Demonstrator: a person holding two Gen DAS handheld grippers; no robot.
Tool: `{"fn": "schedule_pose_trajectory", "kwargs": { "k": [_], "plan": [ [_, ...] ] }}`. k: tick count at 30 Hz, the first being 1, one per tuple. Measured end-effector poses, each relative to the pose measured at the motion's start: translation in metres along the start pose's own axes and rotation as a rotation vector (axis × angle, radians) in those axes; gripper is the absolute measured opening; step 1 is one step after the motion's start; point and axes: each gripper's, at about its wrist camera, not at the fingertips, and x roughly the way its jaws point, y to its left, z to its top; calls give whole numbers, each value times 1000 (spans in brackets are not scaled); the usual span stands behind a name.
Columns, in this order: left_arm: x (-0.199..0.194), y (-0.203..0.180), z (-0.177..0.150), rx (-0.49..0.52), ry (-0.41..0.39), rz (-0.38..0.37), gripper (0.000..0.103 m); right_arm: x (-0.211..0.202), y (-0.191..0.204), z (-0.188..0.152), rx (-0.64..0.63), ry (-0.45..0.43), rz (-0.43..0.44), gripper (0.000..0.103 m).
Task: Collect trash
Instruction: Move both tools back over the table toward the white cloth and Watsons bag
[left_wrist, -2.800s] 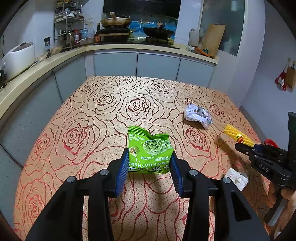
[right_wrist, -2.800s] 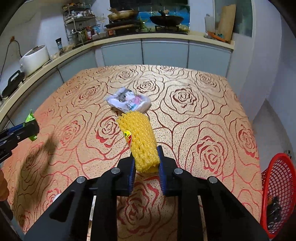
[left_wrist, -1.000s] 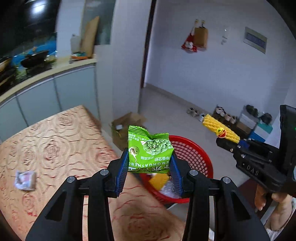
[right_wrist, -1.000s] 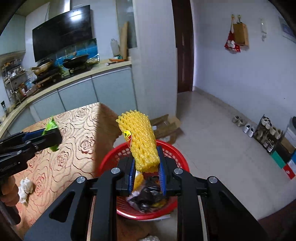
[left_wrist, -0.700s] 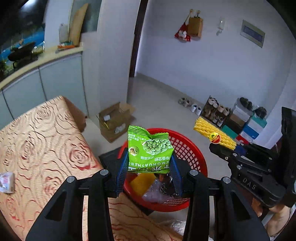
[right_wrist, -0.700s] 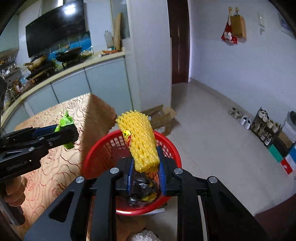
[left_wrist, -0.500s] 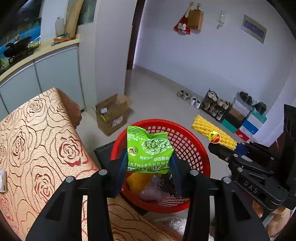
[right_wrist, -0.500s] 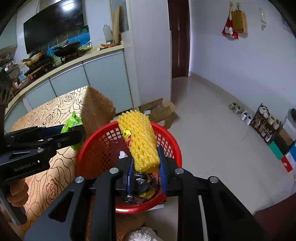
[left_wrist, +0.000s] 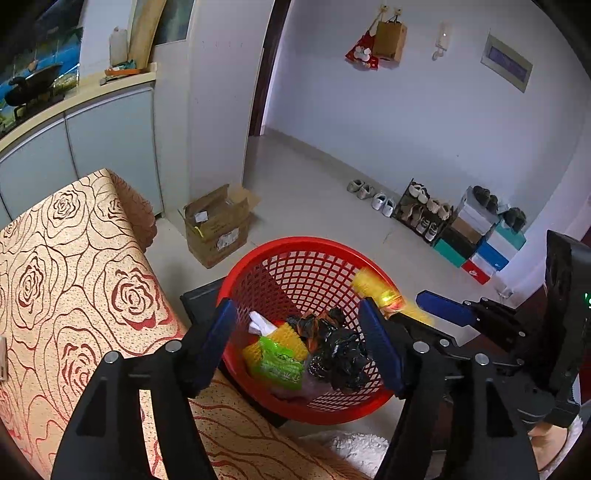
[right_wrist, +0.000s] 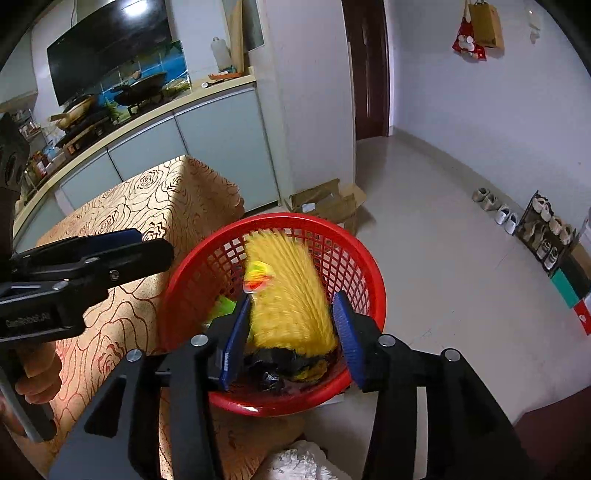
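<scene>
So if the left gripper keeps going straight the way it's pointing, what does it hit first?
Most likely the trash piled in the red basket: the open left gripper points down into it, at the green snack bag and the black plastic bag beside it. Depth is unclear, so which comes first is a guess.

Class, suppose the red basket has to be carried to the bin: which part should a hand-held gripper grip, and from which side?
Probably the red basket's solid rim, from above, with one finger inside the wall and one outside. The rim is the only smooth band; the wall is open mesh. The far side near the cardboard box looks freest, since the table crowds the near side.
</scene>
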Motion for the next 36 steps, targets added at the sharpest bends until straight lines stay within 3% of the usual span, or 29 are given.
{"fn": "schedule_pose_trajectory", "kwargs": {
  "k": [3, 20, 27, 36],
  "plan": [
    [-11, 2, -1, -8, -20, 4, 69, -2, -3, 1, 19, -6, 0, 56],
    [-104, 27, -25, -22, -184, 169, 75, -29, 28, 7, -24, -98, 17, 58],
    [-159, 66, -38, -79, -249, 229, 76, -35, 56, 9, -42, -109, 73, 64],
    [-233, 122, -77, -181, -305, 396, 80, -37, 105, 10, -90, -114, 188, 68]
  ]
}}
